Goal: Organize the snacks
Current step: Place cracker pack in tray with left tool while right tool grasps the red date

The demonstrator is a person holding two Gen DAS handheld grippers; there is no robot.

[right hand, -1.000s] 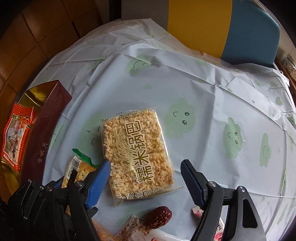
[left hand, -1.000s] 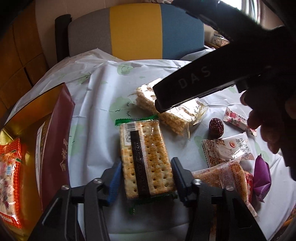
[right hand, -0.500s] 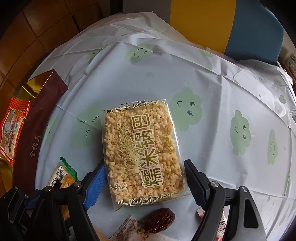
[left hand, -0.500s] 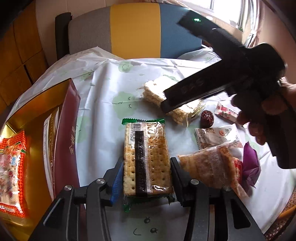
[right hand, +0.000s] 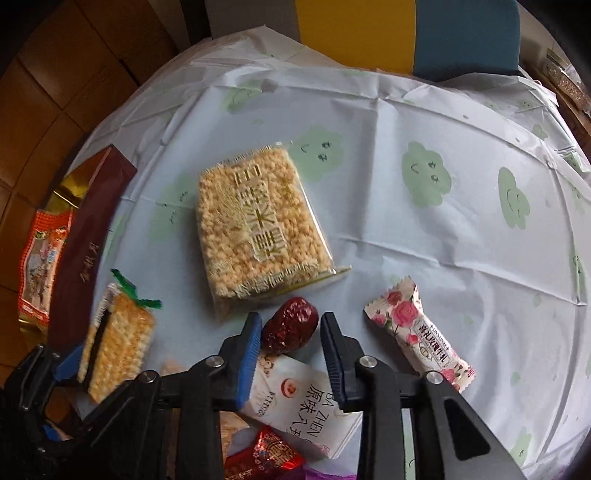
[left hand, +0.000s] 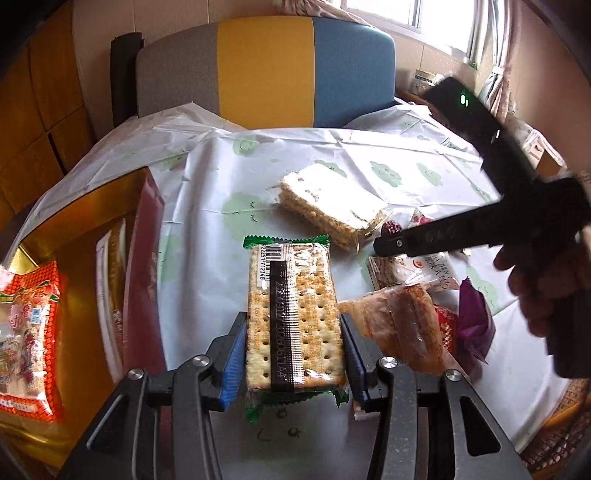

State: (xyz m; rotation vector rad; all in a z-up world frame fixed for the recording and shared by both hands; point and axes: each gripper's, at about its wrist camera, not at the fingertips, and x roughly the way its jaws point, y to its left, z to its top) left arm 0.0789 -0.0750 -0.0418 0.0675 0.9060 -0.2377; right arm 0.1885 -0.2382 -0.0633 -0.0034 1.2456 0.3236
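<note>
Round tabletop (left hand: 424,162) under pale cloth printed with green clouds. Behind its far edge, a chair (left hand: 266,70) in grey, yellow, blue panels. Wooden panelling (left hand: 40,122) left. Daylit window (left hand: 417,14), curtain (left hand: 506,70) far right.

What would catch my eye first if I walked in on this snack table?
Probably the cracker packet, clamped lengthwise in the left gripper above the cloud-print tablecloth. Next, the right gripper, whose jaws have just been closing around a wrinkled red date, just below the big puffed-rice cake pack. At the left edge stands an open maroon and gold box.
</note>
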